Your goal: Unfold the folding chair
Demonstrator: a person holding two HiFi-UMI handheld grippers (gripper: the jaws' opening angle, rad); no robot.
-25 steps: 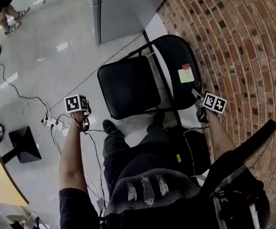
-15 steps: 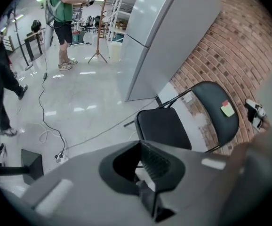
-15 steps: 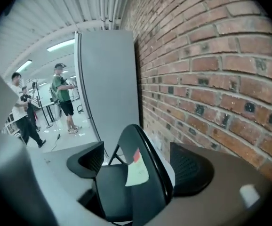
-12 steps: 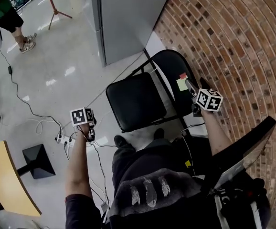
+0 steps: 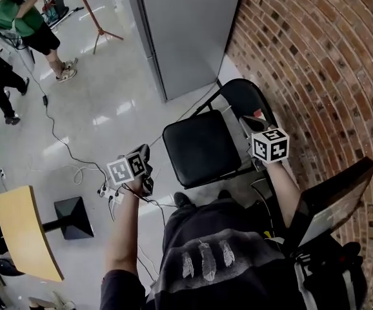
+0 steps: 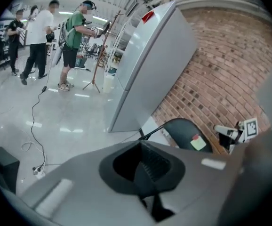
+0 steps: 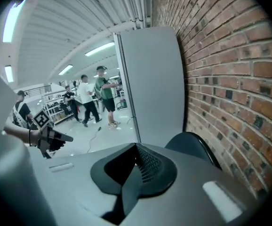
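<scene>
The black folding chair stands unfolded beside the brick wall, its seat (image 5: 202,147) level and its backrest (image 5: 241,99) upright with a yellow sticky note (image 6: 198,142) on it. My left gripper (image 5: 144,154) hangs shut and empty left of the seat, clear of the chair. My right gripper (image 5: 251,124) is over the right side of the backrest, not touching it; its jaws have just been closing with nothing between them and now stand shut. In the left gripper view the jaws (image 6: 143,161) meet in front of the chair; in the right gripper view the jaws (image 7: 138,166) do too.
A tall grey cabinet (image 5: 186,24) stands behind the chair against the brick wall (image 5: 315,57). Cables and a power strip (image 5: 106,191) lie on the floor at left, near a wooden tabletop (image 5: 22,231) and a black base (image 5: 73,217). People (image 5: 25,24) stand far left.
Both grippers have risen. The right one has come away from the lower chair back and its jaws have shut. The left one has lifted beside the seat.
</scene>
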